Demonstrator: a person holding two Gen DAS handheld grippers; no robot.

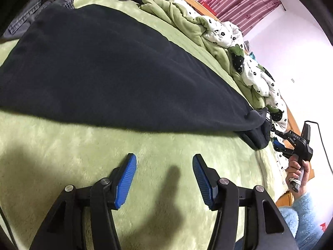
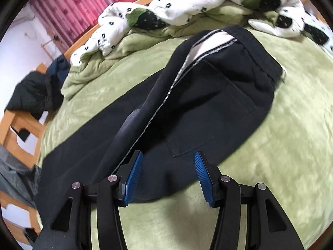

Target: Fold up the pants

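Black pants [image 1: 108, 70] lie flat on a green fleece blanket [image 1: 158, 150] on the bed. In the right wrist view the pants [image 2: 208, 104] show a back pocket, a grey side stripe and the waistband at the far end. My left gripper [image 1: 164, 160] is open and empty above bare blanket, short of the pants' near edge. My right gripper [image 2: 168, 158] is open over the seat of the pants, holding nothing. It also shows in the left wrist view [image 1: 299, 143] at the waistband end, held in a hand.
A rumpled white flowered and green quilt [image 2: 170, 14] lies along the bed's far side. Dark clothes [image 2: 35, 89] are piled on a wooden frame [image 2: 18, 123] at the left. Pink curtains [image 2: 68, 4] hang behind. Grey jeans [image 1: 29, 14] lie beyond the pants.
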